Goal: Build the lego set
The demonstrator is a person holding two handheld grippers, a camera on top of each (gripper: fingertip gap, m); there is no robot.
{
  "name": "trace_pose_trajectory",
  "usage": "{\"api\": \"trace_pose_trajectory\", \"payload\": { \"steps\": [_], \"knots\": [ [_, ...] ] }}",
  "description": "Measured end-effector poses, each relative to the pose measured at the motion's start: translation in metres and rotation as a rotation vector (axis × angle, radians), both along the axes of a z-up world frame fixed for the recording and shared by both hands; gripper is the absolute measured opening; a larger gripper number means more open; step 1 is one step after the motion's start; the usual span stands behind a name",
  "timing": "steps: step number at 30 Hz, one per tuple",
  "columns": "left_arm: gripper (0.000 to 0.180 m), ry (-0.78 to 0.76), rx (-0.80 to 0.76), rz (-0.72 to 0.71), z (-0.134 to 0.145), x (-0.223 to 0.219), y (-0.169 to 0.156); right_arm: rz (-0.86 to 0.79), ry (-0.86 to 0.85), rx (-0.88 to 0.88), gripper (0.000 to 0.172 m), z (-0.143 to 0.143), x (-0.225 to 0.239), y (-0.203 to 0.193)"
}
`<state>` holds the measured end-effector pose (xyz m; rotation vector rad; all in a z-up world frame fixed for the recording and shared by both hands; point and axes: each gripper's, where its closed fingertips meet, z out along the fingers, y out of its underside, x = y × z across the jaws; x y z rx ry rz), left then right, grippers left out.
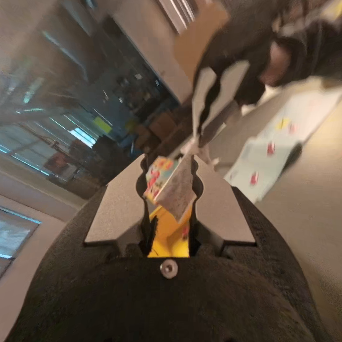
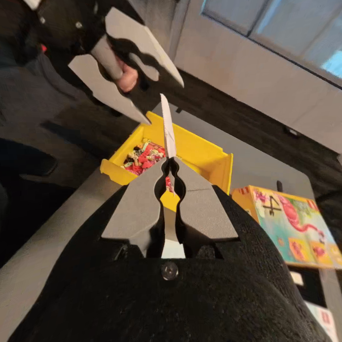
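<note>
L gripper [image 2: 162,103] sits upper left in the right wrist view, a hand [image 2: 127,77] showing behind its grey fingers [image 2: 111,92]; jaws stand wide apart w/ nothing pressed between them, tips just beside the top of a thin white bag [image 2: 167,127]. Below it, a yellow bin [image 2: 194,146] on the grey table [image 2: 55,222] holds a heap of small red, pink and cream bricks [image 2: 144,159] (piled toward its left end). Center: R gripper [image 2: 168,158] is closed on the lower end of that white bag, pads pinching it, bag rising above the bin. Far right, a colourful printed box [image 2: 288,227] lies flat on the table, near the bin but apart.
</note>
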<state>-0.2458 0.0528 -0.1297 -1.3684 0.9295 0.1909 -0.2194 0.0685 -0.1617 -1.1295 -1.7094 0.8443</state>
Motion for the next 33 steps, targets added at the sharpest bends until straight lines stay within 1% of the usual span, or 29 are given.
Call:
{"api": "trace_pose_trajectory", "payload": {
  "steps": [1, 2, 4, 5, 8, 11, 13, 14, 15, 16, 17, 18, 19, 20, 21, 22, 23, 25, 26, 29, 30, 31, 32, 33],
  "knots": [
    [0.041, 0.097, -0.069, 0.011, -0.014, -0.006, 0.0, 0.034, -0.033, 0.036, 0.0, -0.001, -0.012, -0.005],
    [0.038, 0.162, -0.122, 0.019, -0.025, -0.013, 0.0, 0.062, -0.067, 0.071, 0.0, -0.002, -0.022, -0.009],
    [0.024, 0.215, -0.174, 0.047, -0.038, -0.029, -0.001, 0.121, -0.163, 0.128, 0.0, -0.006, -0.038, -0.016],
    [0.019, 0.212, -0.198, 0.047, -0.043, -0.034, -0.004, 0.145, -0.225, 0.157, 0.0, -0.007, -0.044, -0.019],
    [0.007, 0.072, -0.225, 0.009, -0.047, -0.039, -0.012, 0.213, -0.441, 0.247, 0.0, -0.006, -0.056, -0.025],
    [0.005, -0.141, -0.196, -0.022, -0.04, -0.043, -0.015, 0.246, -0.648, 0.35, 0.0, 0.004, -0.062, -0.029],
    [0.004, -0.307, -0.169, -0.043, -0.032, -0.047, -0.016, 0.24, -0.734, 0.404, 0.0, 0.013, -0.068, -0.03],
    [0.004, -0.398, -0.157, -0.056, -0.026, -0.05, -0.015, 0.227, -0.748, 0.428, 0.0, 0.018, -0.073, -0.029],
    [0.004, -0.501, -0.136, -0.064, -0.019, -0.057, -0.015, 0.201, -0.726, 0.448, 0.0, 0.026, -0.081, -0.027],
    [0.004, -0.611, -0.1, -0.076, -0.011, -0.066, -0.015, 0.161, -0.673, 0.459, 0.004, 0.036, -0.091, -0.024],
    [0.003, -0.729, -0.066, -0.094, -0.003, -0.077, -0.017, 0.118, -0.607, 0.462, 0.017, 0.047, -0.099, -0.019],
    [0.003, -0.857, -0.03, -0.145, 0.005, -0.087, -0.022, 0.087, -0.537, 0.44, 0.033, 0.058, -0.103, -0.014],
    [0.003, -0.985, 0.006, -0.216, 0.014, -0.097, -0.029, 0.075, -0.462, 0.373, 0.042, 0.065, -0.105, -0.012],
    [0.003, -1.09, 0.039, -0.295, 0.02, -0.107, -0.037, 0.084, -0.393, 0.27, 0.049, 0.07, -0.105, -0.012],
    [0.004, -1.158, 0.063, -0.344, 0.022, -0.114, -0.043, 0.097, -0.327, 0.153, 0.053, 0.071, -0.104, -0.013],
    [0.004, -1.189, 0.079, -0.366, 0.021, -0.119, -0.046, 0.107, -0.252, 0.043, 0.053, 0.073, -0.105, -0.011],
    [0.004, -1.2, 0.084, -0.383, 0.019, -0.12, -0.048, 0.136, -0.178, -0.075, 0.048, 0.075, -0.106, -0.013],
    [0.004, -1.225, 0.087, -0.431, 0.017, -0.117, -0.051, 0.212, -0.058, -0.284, 0.032, 0.076, -0.106, -0.021],
    [0.004, -1.239, 0.088, -0.451, 0.017, -0.115, -0.051, 0.238, -0.017, -0.353, 0.026, 0.075, -0.105, -0.023],
    [0.003, -1.275, 0.078, -0.522, 0.019, -0.11, -0.051, 0.214, 0.069, -0.427, 0.021, 0.068, -0.108, -0.013],
    [0.003, -1.28, 0.07, -0.522, 0.018, -0.108, -0.049, 0.243, 0.091, -0.455, 0.012, 0.068, -0.105, -0.016],
    [0.003, -1.281, 0.063, -0.521, 0.016, -0.107, -0.047, 0.307, 0.106, -0.491, 0.0, 0.071, -0.1, -0.025],
    [0.003, -1.289, 0.06, -0.532, 0.016, -0.107, -0.046, 0.401, 0.119, -0.527, 0.0, 0.075, -0.092, -0.037],
    [0.004, -1.286, 0.036, -0.557, 0.014, -0.104, -0.046, 0.458, 0.116, -0.544, 0.0, 0.076, -0.086, -0.044]
  ]
}}
